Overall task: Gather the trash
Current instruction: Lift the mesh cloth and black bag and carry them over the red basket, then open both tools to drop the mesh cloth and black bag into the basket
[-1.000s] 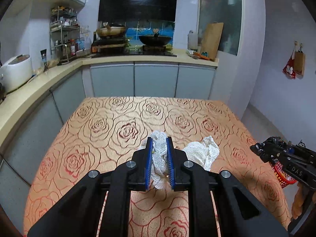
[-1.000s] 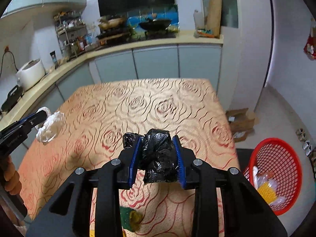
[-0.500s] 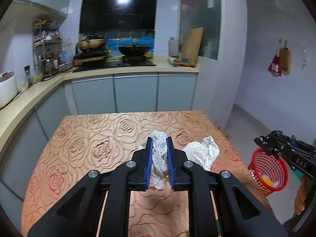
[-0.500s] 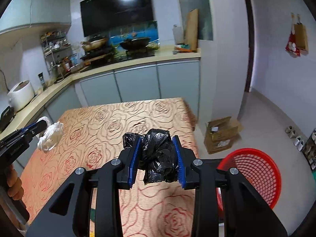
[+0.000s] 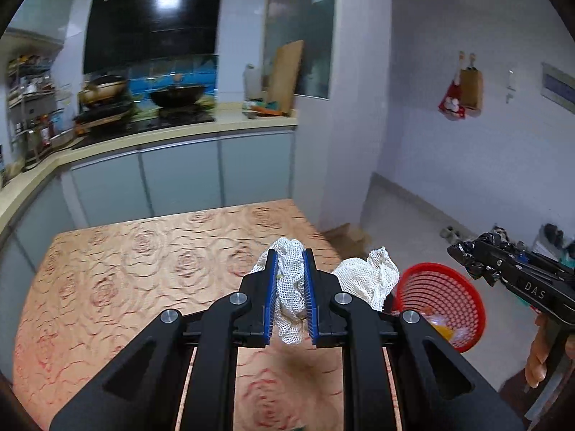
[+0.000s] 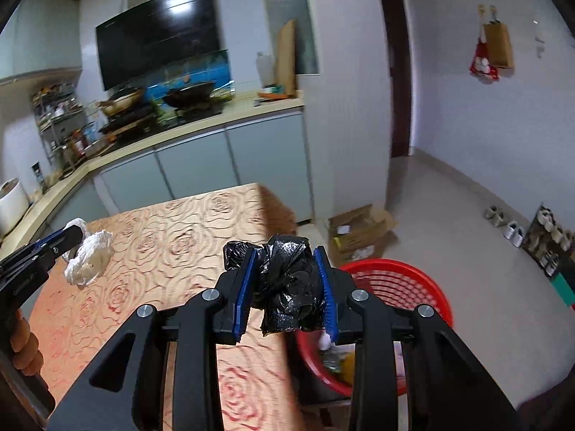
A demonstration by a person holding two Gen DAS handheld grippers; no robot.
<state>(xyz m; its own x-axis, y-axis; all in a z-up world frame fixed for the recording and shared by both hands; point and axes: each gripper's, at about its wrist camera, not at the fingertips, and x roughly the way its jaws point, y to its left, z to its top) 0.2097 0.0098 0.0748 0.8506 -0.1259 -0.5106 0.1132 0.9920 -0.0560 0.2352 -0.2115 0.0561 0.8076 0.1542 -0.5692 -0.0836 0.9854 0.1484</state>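
My left gripper (image 5: 290,258) is shut on a white mesh net (image 5: 291,287), and a loose end of the net (image 5: 366,280) hangs out to its right above the table's right edge. In the right wrist view my right gripper (image 6: 285,255) is shut on a crumpled black plastic bag (image 6: 287,283), held over the table corner. A red mesh basket (image 6: 406,287) with some trash in it stands on the floor just right of the table. The same basket (image 5: 442,301) shows in the left wrist view, with the right gripper (image 5: 467,256) above its right side. The left gripper (image 6: 73,231) with its net appears at the left.
The table carries a rose-patterned orange cloth (image 5: 143,269). Grey cabinets and a counter (image 5: 179,133) with pans run behind it. An open cardboard box (image 6: 359,230) lies on the floor beyond the basket. Shoes (image 6: 510,226) line the right wall. A hand (image 6: 25,348) grips the left tool.
Both grippers have swung to the right, each with its load. The basket has come further into both views and now lies just past the right gripper's fingers.
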